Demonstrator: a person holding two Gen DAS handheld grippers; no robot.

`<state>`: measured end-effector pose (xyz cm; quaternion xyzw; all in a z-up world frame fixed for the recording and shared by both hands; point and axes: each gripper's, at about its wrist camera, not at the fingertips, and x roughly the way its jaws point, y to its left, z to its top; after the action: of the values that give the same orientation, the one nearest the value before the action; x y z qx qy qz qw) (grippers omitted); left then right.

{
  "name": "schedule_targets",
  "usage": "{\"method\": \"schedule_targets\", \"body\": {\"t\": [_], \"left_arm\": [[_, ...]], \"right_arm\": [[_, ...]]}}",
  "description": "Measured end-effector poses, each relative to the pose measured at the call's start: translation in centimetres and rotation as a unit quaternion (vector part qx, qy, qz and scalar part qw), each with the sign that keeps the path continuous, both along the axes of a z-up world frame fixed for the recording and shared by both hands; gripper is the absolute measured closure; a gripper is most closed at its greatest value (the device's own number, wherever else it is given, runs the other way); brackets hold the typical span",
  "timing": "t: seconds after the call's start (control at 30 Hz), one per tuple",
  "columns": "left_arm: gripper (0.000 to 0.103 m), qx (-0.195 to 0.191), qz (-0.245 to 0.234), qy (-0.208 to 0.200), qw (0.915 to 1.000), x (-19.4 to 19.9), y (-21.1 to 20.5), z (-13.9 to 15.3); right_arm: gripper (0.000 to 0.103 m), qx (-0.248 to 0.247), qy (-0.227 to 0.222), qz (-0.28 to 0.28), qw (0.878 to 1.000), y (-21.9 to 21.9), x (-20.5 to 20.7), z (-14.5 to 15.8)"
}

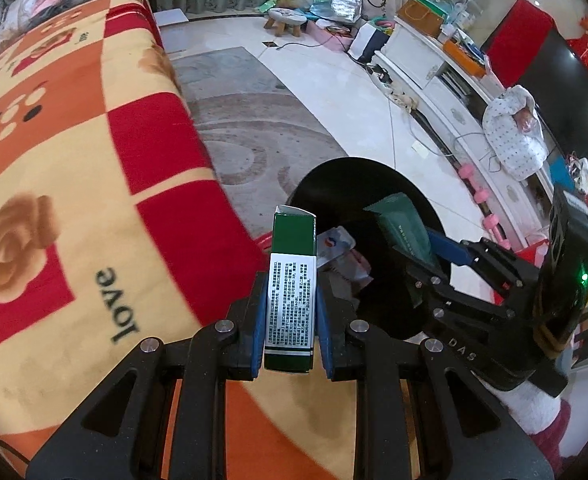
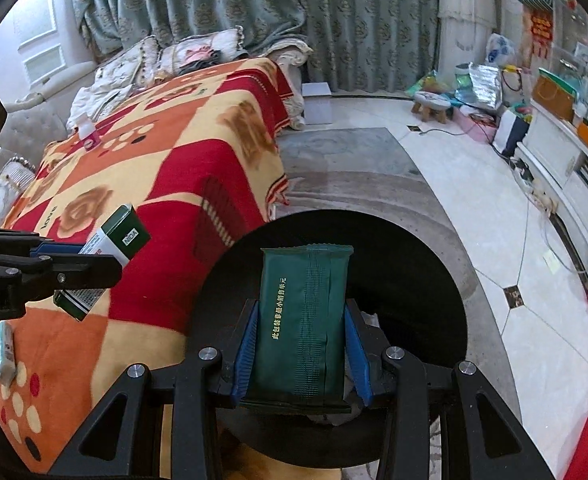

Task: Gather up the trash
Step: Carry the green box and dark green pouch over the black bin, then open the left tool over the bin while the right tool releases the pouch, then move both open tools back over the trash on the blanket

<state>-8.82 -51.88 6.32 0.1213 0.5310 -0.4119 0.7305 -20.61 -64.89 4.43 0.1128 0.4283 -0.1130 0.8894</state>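
Observation:
My left gripper (image 1: 289,320) is shut on a green and white carton box (image 1: 291,280), held upright over the edge of the blanket-covered table, just left of a black trash bin (image 1: 374,176). It also shows in the right wrist view (image 2: 109,256). My right gripper (image 2: 302,344) is shut on a dark green foil packet (image 2: 302,320) and holds it over the bin's mouth (image 2: 434,280). In the left wrist view the packet (image 1: 406,232) hangs above the bin. Crumpled wrappers (image 1: 342,256) lie inside the bin.
A red, orange and cream blanket (image 1: 73,160) covers the table to the left. A small white bottle (image 2: 87,134) stands on it farther back. A grey rug (image 1: 245,128) and tiled floor lie beyond the bin. A white TV cabinet (image 1: 454,92) lines the right side.

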Motion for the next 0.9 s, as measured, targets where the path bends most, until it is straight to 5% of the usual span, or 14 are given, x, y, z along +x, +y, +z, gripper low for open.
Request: {"method": "schedule_targets", "body": {"t": [0.47,0.6,0.9], "left_arm": [[0.081,-0.041,-0.009,0.03,0.9987,-0.6,-2.0,0.1],[0.054,-0.059,-0.006,0.046,0.9972,-0.5,-1.7,0.3],[0.054,-0.036,0.017,0.026,0.9989,0.3,0.4,0.7]], "right_arm": [[0.061,0.011,0.0,-0.044,0.999,-2.5,-0.7,-0.4],[0.053,0.014,-0.006,-0.058,0.998,-2.8,-0.9,-0.1],[0.049,0.017,-0.001,-0.042,0.999,-1.4,-0.4,0.1]]}}
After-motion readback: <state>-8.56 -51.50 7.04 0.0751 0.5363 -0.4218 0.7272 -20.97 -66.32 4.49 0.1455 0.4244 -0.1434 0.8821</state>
